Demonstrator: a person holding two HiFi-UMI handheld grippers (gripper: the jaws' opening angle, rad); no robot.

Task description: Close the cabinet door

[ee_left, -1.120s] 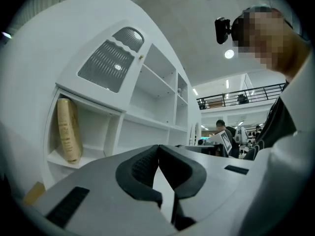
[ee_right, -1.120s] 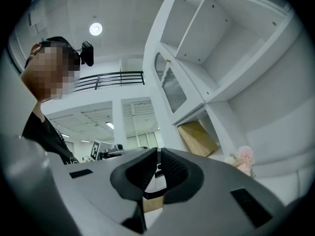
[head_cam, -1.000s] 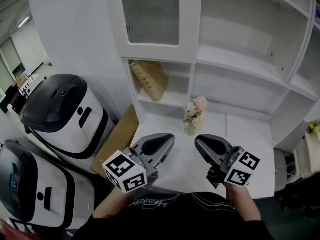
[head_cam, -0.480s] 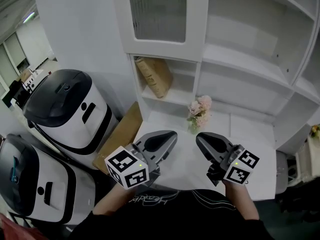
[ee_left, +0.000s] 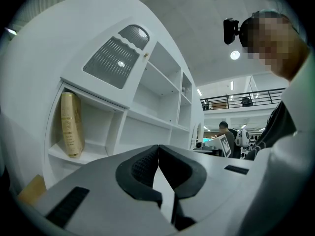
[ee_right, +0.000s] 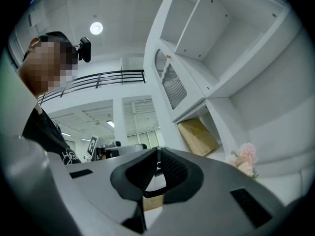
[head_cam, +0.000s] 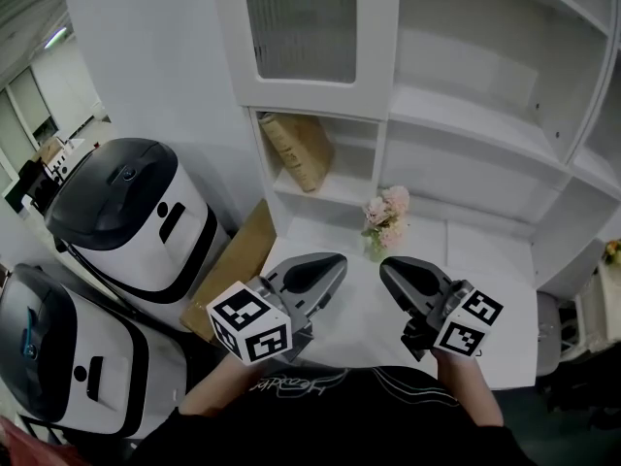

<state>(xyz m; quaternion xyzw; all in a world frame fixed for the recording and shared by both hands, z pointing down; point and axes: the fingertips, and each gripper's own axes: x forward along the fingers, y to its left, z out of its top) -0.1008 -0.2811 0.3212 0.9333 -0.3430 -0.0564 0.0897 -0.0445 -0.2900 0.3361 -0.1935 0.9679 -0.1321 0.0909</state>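
The person holds both grippers low in front of the chest, side by side. The left gripper point(head_cam: 328, 264) points forward and slightly inward. The left cube point(head_cam: 250, 326) sits at its rear, nearest the body, and the left forearm point(head_cam: 209, 403) runs back beneath it. In the left gripper view its jaws stand together, tips touching, with nothing between them. The right gripper point(head_cam: 389, 269) mirrors it, also angled slightly inward, with the right cube point(head_cam: 470, 324) at its rear and the right forearm point(head_cam: 477, 396) behind. In the right gripper view those jaws likewise meet at the tips and hold nothing. The two gripper tips lie near each other without touching.
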